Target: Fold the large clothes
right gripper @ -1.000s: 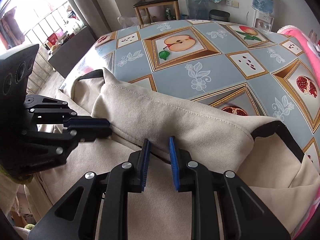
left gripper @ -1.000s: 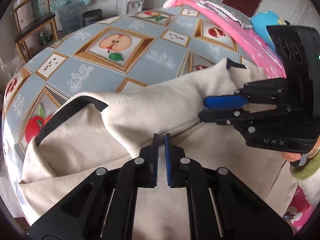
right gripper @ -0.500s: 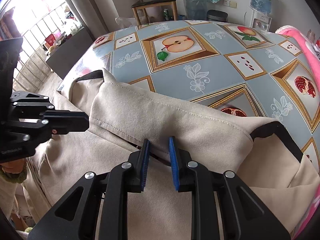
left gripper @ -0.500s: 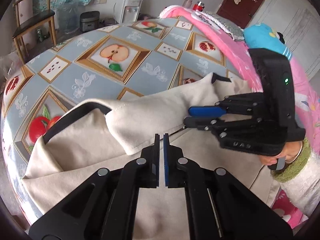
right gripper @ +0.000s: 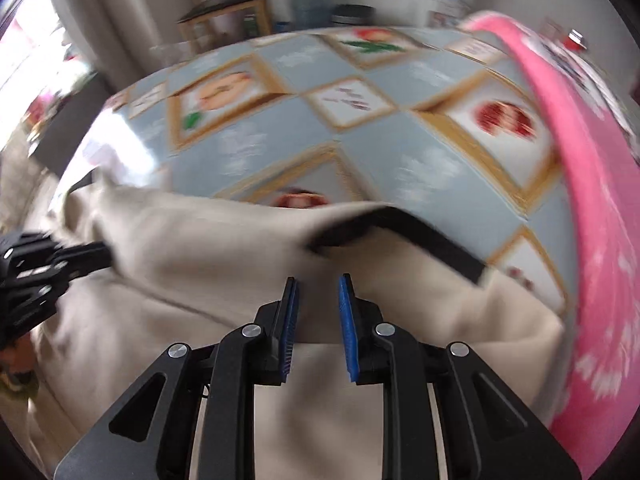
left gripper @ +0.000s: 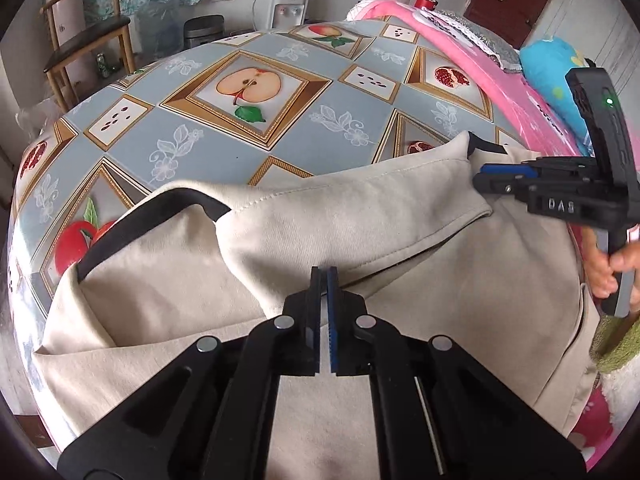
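1. The right gripper (left gripper: 486, 178) has swung out to the garment's (left gripper: 360, 216) far end, jaws slightly apart, empty.
2. The left gripper (left gripper: 324, 280), closed and empty, stays over the garment on the table (left gripper: 280, 140).
3. The folded flap looks released.

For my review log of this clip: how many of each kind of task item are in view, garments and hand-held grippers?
Beige fabric garment with black trim: 1
Black hand-held grippers with blue pads: 2, left hand-held gripper and right hand-held gripper
Total: 3
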`<state>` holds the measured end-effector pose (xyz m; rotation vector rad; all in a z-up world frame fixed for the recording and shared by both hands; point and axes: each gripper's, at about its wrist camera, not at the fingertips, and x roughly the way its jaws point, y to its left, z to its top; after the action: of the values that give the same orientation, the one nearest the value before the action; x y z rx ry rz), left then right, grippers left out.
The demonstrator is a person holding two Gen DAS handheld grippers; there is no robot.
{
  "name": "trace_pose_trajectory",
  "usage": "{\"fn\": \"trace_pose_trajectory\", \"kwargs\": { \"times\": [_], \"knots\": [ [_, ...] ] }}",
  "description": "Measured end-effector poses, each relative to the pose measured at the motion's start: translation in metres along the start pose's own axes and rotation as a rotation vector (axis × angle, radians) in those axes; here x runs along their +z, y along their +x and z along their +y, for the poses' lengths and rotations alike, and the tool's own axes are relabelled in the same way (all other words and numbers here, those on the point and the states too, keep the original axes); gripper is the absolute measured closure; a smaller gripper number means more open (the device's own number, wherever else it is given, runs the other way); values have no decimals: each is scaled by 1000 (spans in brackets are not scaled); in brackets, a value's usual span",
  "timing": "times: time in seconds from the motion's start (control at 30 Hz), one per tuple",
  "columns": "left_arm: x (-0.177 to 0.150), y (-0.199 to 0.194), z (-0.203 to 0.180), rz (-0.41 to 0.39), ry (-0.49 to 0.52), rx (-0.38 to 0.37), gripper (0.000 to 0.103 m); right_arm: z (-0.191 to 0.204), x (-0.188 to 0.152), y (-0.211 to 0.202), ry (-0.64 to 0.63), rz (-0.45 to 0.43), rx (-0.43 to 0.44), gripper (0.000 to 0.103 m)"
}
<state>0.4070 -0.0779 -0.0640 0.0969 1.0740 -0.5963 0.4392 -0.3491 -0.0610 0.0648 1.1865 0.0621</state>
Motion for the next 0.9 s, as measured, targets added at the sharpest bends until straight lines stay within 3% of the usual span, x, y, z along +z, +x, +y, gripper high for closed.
{"fn": "trace_pose_trajectory", "kwargs": {
  "times": [0.1,0.17,0.23,0.37,0.47,0.67,0.8,0.9],
  "knots": [
    [-1,0,-1,3,-1,-1,99,-8,-2,-18,53,-64,101,83],
    [-2,0,-3,3,6,3,99,6,-3,-28,11,-105,152,83],
    [-3,0,-3,3,8,6,99,28,-3,-25,-48,-92,177,81],
    [-4,0,-3,6,2,1,99,57,-6,8,-137,6,61,81],
    [-6,0,-1,3,-6,-15,99,57,-2,-1,-102,13,18,77],
    [-7,0,10,-4,-47,-76,99,99,5,-27,-178,-89,51,77],
    [-7,0,12,0,-68,-88,99,108,12,14,-164,-84,60,76],
    [-6,-4,11,-17,-82,-82,99,101,12,14,-119,-113,105,75]
  ]
}}
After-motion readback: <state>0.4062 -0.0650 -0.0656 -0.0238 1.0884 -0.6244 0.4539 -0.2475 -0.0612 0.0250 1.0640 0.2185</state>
